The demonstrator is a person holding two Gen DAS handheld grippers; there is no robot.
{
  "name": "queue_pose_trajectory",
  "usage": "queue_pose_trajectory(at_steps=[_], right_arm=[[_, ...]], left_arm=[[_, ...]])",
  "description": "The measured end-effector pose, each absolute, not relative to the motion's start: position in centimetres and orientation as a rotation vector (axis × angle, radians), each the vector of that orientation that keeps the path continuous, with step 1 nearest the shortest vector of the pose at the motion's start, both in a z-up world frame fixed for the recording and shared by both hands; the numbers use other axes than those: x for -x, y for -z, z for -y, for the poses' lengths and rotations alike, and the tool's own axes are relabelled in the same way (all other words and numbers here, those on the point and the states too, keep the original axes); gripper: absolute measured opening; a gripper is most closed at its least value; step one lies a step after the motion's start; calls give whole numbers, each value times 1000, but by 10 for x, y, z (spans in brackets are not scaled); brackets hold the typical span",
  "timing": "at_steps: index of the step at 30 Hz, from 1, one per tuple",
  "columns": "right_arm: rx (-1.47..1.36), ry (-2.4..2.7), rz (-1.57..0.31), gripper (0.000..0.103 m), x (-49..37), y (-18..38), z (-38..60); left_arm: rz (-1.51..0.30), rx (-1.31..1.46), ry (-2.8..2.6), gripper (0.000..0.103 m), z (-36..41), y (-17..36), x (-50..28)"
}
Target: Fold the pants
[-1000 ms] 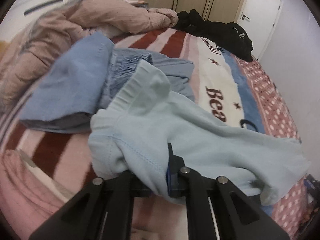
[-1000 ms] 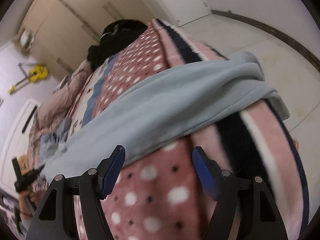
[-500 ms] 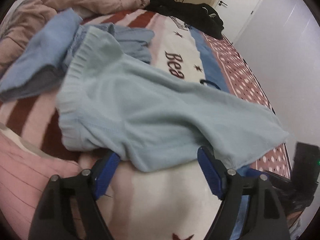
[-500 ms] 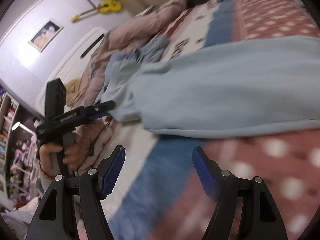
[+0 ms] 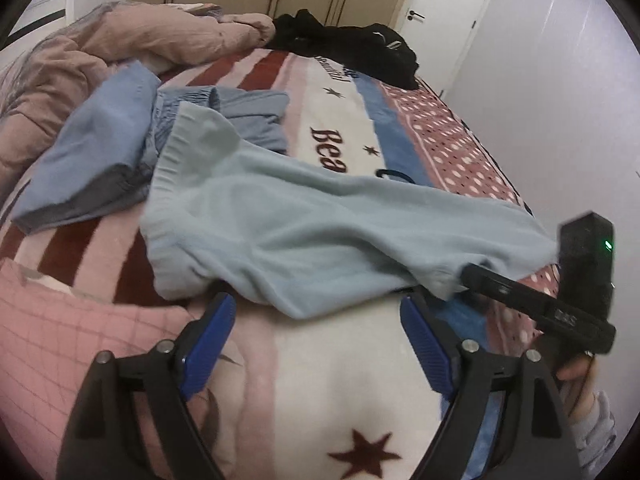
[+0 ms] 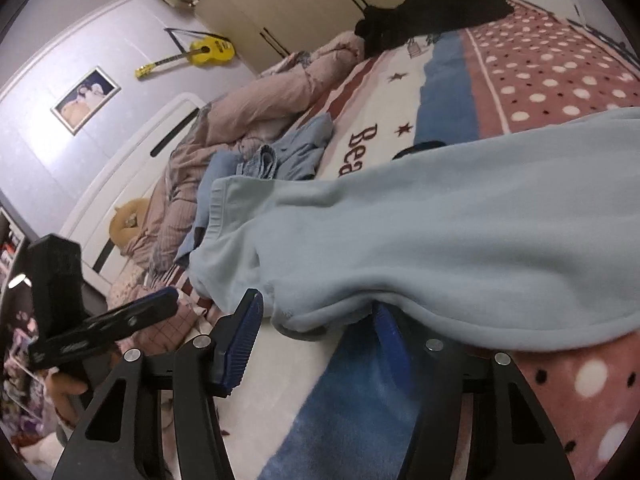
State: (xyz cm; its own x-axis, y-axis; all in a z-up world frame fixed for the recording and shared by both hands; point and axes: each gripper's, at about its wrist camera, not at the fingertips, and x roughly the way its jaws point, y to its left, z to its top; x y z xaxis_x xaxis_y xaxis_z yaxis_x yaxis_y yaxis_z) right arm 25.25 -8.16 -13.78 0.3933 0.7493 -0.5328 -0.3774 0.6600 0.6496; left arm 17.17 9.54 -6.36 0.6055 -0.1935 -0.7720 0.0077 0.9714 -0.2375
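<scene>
Lying rumpled across bed, pale-blue pants, left tool opening empty, right tool closing around hem

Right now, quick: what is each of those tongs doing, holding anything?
Left tongs: opening, nothing between them; the pale blue fleece pants lie just beyond their tips.
Right tongs: closing around the pants' near edge, not yet pinching it.

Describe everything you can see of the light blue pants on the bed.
The light blue pants look like soft fleece, with a ribbed waistband. They lie spread across the patterned blanket, their waistband end overlapping a darker blue garment. The right gripper is closing at their near edge; the left gripper is opening, off the fabric.
</scene>
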Motion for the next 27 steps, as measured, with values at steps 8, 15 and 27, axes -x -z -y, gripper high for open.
queue_pose_trajectory(at_steps=[8,15,27], right_arm=[[-422,-641,-894,8,-259,140,79],[-423,-632,-846,6,-249,116,101],[-440,-689,-1006,43,-233,145,110]], left_arm=[[-959,248,152,82,-85,85,-177],[-1050,377,245,82,-68,118,-199],[-968,338,17,13,-85,128,-238]])
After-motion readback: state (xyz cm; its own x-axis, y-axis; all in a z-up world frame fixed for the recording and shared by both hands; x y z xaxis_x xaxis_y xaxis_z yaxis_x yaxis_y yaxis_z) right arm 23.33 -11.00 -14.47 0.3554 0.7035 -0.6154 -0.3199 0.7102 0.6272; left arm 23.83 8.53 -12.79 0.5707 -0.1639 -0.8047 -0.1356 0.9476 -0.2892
